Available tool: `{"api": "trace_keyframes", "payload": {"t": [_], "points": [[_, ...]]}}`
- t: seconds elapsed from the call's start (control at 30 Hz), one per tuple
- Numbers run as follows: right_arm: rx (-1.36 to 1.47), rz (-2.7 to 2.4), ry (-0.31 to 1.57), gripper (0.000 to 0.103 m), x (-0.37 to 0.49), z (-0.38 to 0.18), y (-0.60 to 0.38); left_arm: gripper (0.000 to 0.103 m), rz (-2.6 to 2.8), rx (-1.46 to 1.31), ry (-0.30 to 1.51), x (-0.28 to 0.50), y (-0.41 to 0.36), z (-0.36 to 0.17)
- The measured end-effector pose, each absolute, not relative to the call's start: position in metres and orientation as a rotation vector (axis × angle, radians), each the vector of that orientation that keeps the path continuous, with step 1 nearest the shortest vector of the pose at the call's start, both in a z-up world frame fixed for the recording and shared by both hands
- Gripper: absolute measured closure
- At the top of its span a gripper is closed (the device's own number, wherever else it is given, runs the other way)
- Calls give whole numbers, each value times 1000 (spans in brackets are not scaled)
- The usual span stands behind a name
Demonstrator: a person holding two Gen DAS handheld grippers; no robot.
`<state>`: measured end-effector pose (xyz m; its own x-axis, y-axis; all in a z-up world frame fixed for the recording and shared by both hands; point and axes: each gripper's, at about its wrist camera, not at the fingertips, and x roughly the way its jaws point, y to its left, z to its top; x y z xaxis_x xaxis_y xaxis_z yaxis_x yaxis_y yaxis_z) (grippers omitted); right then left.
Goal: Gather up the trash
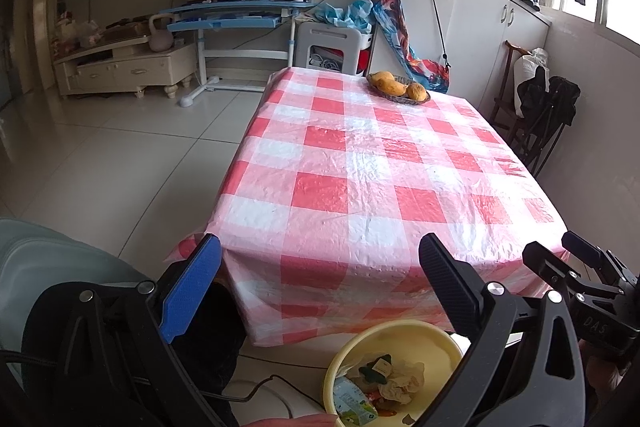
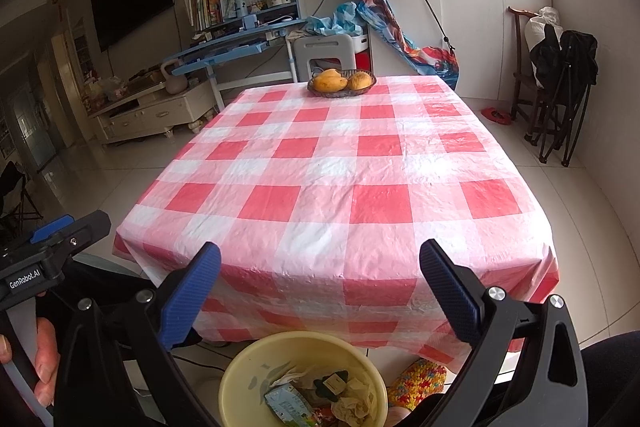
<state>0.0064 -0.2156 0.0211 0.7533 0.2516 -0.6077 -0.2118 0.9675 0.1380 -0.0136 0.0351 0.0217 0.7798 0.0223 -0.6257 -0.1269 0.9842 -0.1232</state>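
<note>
A pale yellow bin (image 1: 424, 337) (image 2: 248, 355) stands on the floor below the table's near edge. Crumpled paper, a green-and-white carton (image 1: 354, 401) (image 2: 286, 401) and other wrappers lie inside it. My left gripper (image 1: 320, 267) is open above the bin and in front of the table edge, nothing between its fingers. My right gripper (image 2: 320, 267) is open too, over the bin, and holds nothing. The other gripper shows at the edge of each view. The table (image 1: 360, 163) (image 2: 340, 163) has a red-and-white checked cloth.
A wicker basket of mangoes (image 1: 400, 89) (image 2: 342, 83) sits at the table's far end. Beyond it stand a white plastic stool (image 2: 324, 53), a blue desk (image 1: 240, 15) and white cabinets (image 2: 472, 7). Folded dark chairs (image 2: 560, 87) lean at the right. A cable (image 1: 256, 389) runs on the floor.
</note>
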Motion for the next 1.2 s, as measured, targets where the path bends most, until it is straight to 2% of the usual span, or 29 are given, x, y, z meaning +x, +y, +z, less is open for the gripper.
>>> {"api": "trace_keyframes", "payload": {"t": [1.2], "points": [[28, 250, 695, 8, 7, 13, -206, 7, 79, -154, 676, -14, 32, 19]]}}
